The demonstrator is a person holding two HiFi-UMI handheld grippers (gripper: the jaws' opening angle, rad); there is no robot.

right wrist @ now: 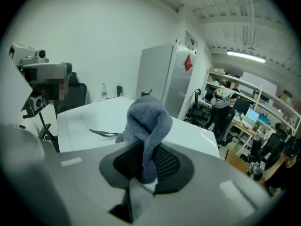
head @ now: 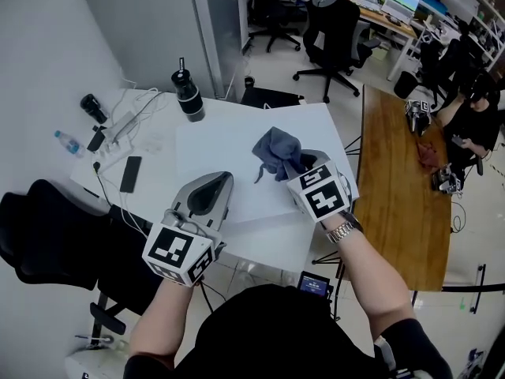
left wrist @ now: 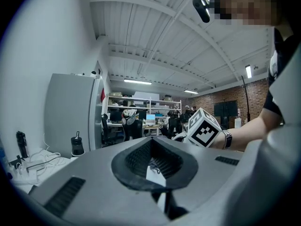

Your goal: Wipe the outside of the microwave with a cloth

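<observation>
Grey cloth (right wrist: 146, 119) pinched in right gripper (right wrist: 145, 166) (left gripper (left wrist: 154, 164) closed, empty)

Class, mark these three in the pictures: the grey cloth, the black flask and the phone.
grey cloth (head: 276, 150), head view, bunched middle.
black flask (head: 189, 101), head view, its body.
phone (head: 130, 174), head view, dark screen.

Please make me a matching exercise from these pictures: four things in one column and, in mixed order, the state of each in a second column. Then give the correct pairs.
Column A
1. grey cloth
2. left claw
3. black phone
4. black bottle

Column B
a. stands upright
b. shut, nothing in it
c. pinched in the right claw
d. lies flat

Pairs: 1-c, 2-b, 3-d, 4-a
</observation>
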